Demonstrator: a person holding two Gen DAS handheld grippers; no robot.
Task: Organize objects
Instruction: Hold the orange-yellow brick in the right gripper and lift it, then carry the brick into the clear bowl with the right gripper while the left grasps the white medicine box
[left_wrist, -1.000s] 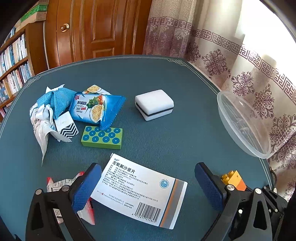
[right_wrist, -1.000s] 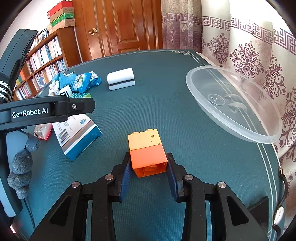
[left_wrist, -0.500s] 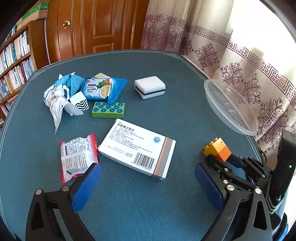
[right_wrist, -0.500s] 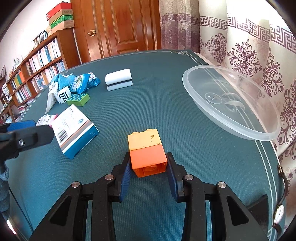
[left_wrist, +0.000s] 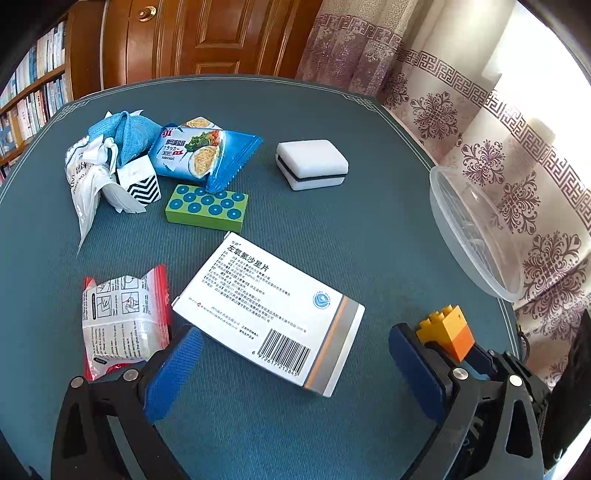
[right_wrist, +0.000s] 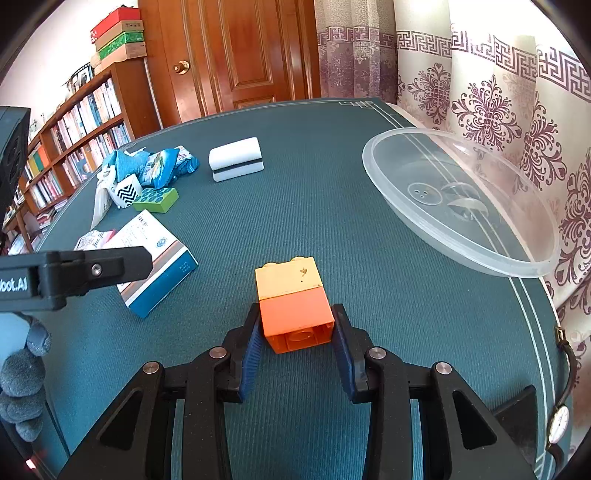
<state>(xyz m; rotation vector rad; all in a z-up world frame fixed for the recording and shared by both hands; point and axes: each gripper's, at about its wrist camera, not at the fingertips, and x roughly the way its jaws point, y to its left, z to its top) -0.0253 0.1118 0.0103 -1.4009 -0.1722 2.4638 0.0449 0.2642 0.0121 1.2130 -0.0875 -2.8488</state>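
The orange-and-yellow block (right_wrist: 293, 301) sits on the green table (right_wrist: 332, 206), pinched by the right gripper (right_wrist: 295, 332), with the clear bowl (right_wrist: 458, 206) at two o'clock, while the left gripper (left_wrist: 295, 369), spread wide, straddles the medicine box (left_wrist: 269, 310).

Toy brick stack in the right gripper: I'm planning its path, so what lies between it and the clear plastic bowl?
Nothing: in the right wrist view only bare teal tabletop separates the brick stack from the clear plastic bowl.
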